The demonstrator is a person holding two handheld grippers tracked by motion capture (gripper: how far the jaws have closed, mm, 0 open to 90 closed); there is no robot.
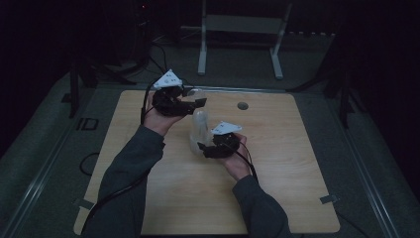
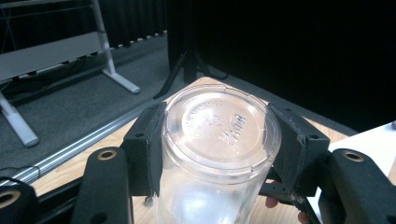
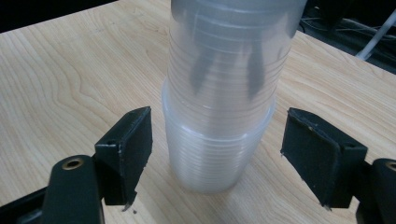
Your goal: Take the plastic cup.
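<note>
The right gripper stands released around the lower cups of the stack, its fingers clear of the plastic at three and nine o'clock. To separate cleanly it should clench there first. Farther off, the left gripper grasps the upside-down top cup above mid-worktop and should lift straight toward twelve o'clock.

Your stack of cups is clear, faintly milky plastic ringed with fine ridges. It stands on your desk, pale wood with wavy grain. Beside the cups, your fingers are matte black.
</note>
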